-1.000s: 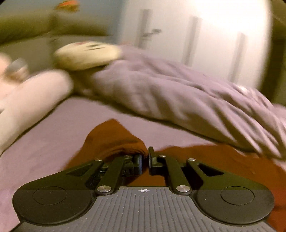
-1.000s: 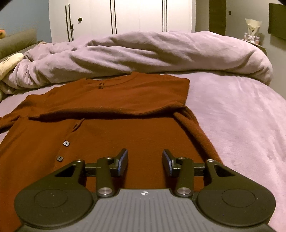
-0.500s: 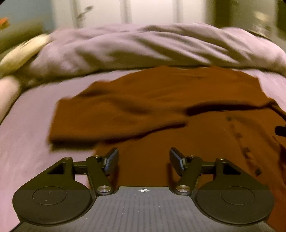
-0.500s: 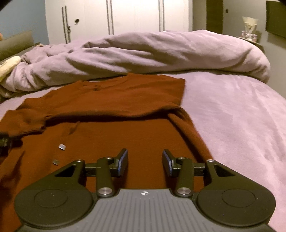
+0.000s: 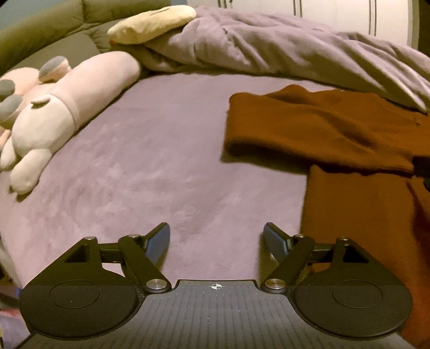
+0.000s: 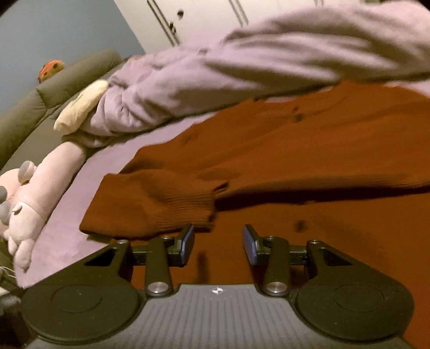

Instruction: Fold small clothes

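Observation:
A rust-brown knitted sweater (image 6: 295, 150) lies flat on the purple bed sheet (image 5: 134, 174). One sleeve (image 5: 309, 126) is folded across its body, and the ribbed cuff (image 6: 185, 206) rests on the front. My left gripper (image 5: 216, 231) hovers over bare sheet just left of the sweater's side edge (image 5: 349, 214). Its jaws are opening and nothing is between them. My right gripper (image 6: 218, 233) is over the sweater's body, just below the cuff. Its jaws stand apart, closing slightly, with nothing between them.
A pink plush toy (image 5: 53, 107) lies along the bed's left side. A bunched purple duvet (image 5: 268, 45) runs across the far side with a cream cushion (image 5: 153, 24) on it. Behind are a green headboard (image 5: 40, 29) and white wardrobe doors (image 6: 215, 18).
The left gripper let go of the sleeve, opened wide, and moved left and down off the sweater onto bare sheet. The right gripper swung left toward the folded cuff.

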`<state>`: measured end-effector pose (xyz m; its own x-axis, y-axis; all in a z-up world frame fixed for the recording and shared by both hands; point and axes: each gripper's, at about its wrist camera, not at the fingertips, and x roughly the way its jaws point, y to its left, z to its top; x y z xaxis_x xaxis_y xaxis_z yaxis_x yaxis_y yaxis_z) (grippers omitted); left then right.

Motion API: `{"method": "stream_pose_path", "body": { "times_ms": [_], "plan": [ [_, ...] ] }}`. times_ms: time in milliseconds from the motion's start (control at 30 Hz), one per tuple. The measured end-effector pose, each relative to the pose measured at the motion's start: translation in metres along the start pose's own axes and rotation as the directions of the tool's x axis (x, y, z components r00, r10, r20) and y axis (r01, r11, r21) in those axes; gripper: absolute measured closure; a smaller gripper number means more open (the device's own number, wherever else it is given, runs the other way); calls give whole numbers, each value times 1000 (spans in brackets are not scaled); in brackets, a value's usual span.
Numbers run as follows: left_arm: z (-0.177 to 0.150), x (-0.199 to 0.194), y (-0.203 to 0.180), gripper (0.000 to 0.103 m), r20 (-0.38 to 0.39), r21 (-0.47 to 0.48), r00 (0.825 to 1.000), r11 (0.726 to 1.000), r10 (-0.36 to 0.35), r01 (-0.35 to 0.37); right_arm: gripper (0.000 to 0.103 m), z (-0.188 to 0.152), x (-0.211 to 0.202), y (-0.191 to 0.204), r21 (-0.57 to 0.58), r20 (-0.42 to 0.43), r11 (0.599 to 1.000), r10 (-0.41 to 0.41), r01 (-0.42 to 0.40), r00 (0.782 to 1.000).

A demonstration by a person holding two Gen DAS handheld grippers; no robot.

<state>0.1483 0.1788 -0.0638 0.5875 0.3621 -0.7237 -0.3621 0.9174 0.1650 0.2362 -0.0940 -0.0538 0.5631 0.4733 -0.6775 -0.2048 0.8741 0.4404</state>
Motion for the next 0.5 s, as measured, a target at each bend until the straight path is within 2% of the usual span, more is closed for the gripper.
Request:
{"method": "stream_pose_path", "body": {
  "times_ms": [200, 267, 300, 500],
  "plan": [
    [0, 11, -14, 18, 15, 24, 997, 996, 81, -82, 65, 13, 29, -9, 121, -35, 988, 102, -97, 994],
    [2, 12, -18, 18, 9, 24, 996, 996, 91, -91, 91, 13, 33, -7, 107, -44, 990, 97, -92, 994],
    [3, 13, -21, 18, 7, 29, 995, 994, 101, -101, 99, 13, 33, -6, 99, -53, 991, 95, -89, 994],
    [6, 9, -34, 18, 19, 73, 989, 987, 144, -145, 100, 17, -6, 4, -46, 64, 998, 42, -39, 997]
  ]
}}
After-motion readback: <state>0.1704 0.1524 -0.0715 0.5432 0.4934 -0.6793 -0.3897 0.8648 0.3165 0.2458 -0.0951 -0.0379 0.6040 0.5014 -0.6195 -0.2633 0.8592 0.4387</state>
